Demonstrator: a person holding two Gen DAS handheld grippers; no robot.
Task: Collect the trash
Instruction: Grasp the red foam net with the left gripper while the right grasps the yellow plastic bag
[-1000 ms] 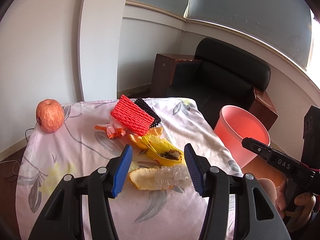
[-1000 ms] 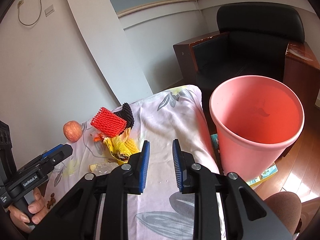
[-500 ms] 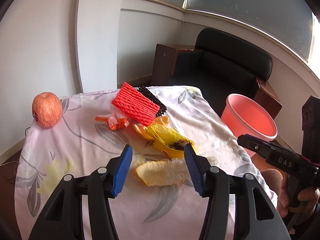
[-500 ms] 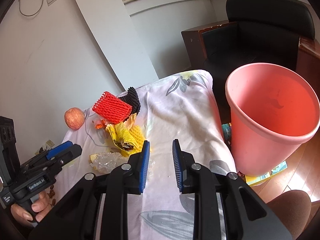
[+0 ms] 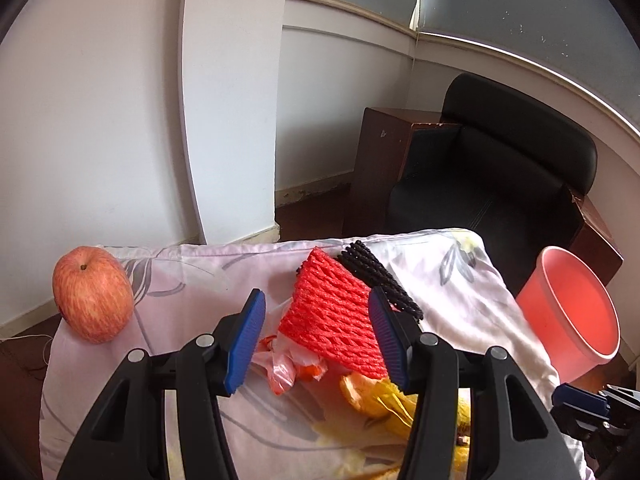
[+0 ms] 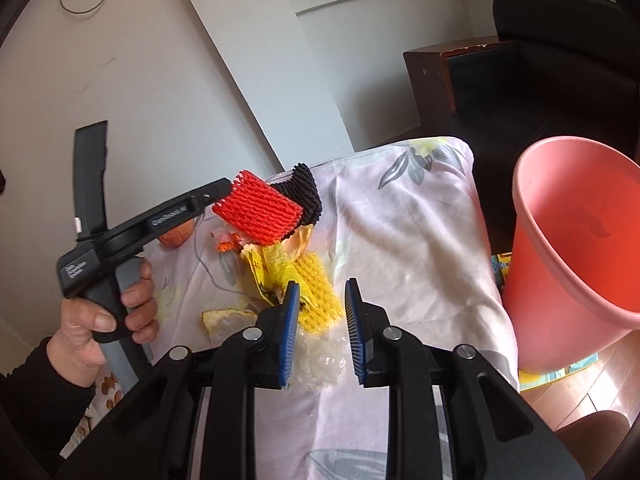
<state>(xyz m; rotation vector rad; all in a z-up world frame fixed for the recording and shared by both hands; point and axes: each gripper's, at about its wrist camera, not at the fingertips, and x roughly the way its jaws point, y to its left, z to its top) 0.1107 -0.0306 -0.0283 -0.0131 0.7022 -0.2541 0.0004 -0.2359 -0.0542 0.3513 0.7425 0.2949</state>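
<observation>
A red foam net (image 5: 332, 316) lies at the far side of the cloth-covered table (image 5: 192, 276), partly over a black foam net (image 5: 376, 276). My left gripper (image 5: 316, 316) straddles the red net with its jaws closing; the pads do not press on it. From the right wrist view the left gripper's tip (image 6: 216, 196) sits at the red net (image 6: 256, 212). Nearer lie an orange wrapper (image 5: 284, 360), a yellow bag (image 6: 272, 260), a yellow foam net (image 6: 316, 292), clear plastic wrap (image 6: 320, 360) and a peel (image 6: 224, 316). My right gripper (image 6: 323, 304) hovers just above the yellow net, narrowly open, holding nothing.
A pink bucket (image 6: 572, 240) stands on the floor off the table's right edge. An apple (image 5: 92, 294) sits at the far left corner. A black armchair (image 5: 500, 168) and a wooden cabinet (image 5: 380, 160) stand behind. A person's hand (image 6: 108, 312) holds the left gripper.
My left gripper has moved forward, away from the peel and plastic wrap, to straddle the red net. My right gripper has drifted left and down toward the yellow net.
</observation>
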